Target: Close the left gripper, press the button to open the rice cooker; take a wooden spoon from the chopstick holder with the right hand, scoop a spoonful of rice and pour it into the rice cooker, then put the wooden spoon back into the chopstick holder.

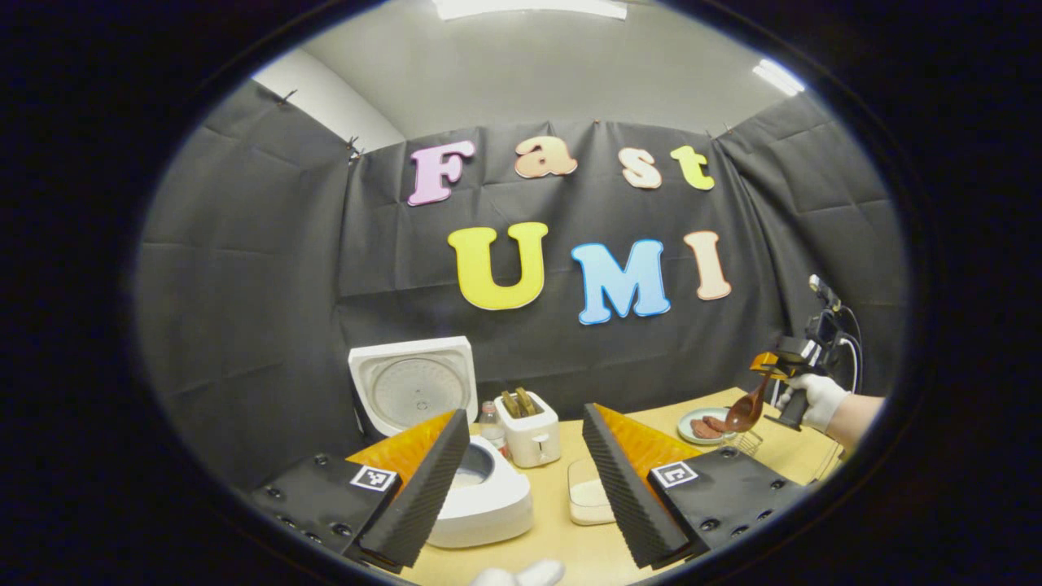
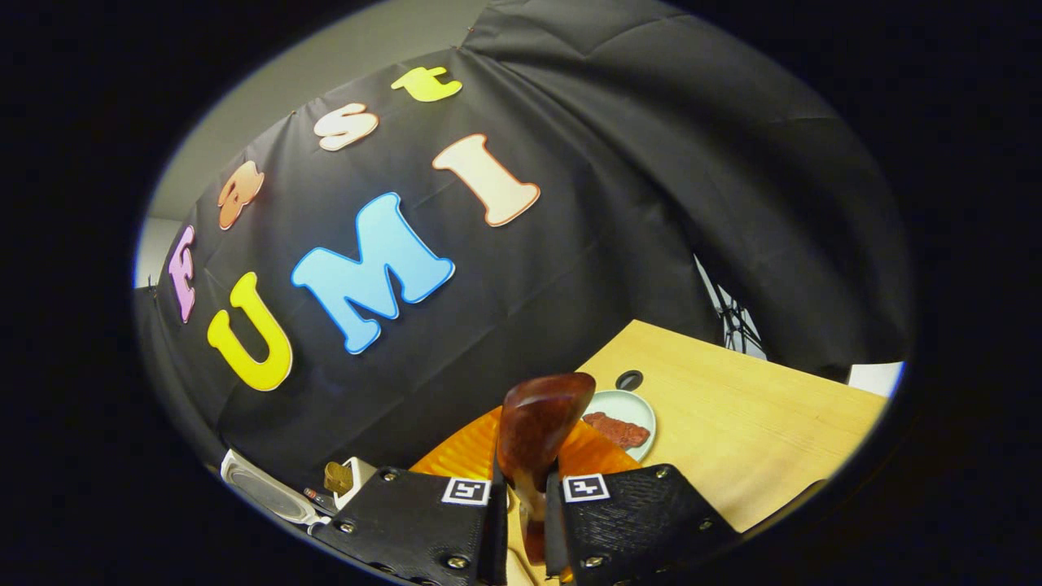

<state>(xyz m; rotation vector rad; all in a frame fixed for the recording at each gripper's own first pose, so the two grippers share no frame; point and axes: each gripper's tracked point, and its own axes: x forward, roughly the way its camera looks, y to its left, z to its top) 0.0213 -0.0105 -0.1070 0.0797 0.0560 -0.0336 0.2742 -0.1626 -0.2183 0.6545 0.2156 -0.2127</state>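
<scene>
At the table's right, my right gripper (image 2: 525, 521) clamps the wooden spoon (image 2: 537, 431), lifted to go scoop; left gripper (image 1: 521, 480) wide, idle by the open rice cooker (image 1: 456, 456).

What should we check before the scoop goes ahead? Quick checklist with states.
1. Rice cooker lid up: ok.
2. Wooden spoon clamped in right tool: ok.
3. Spoon clear of the holder: ok, held above the table in the left gripper view.
4. Left tool out of the way: ok, open, apart from the cooker.
5. Rice container located: cannot tell.
6. Spoon bowl empty: cannot tell.
</scene>
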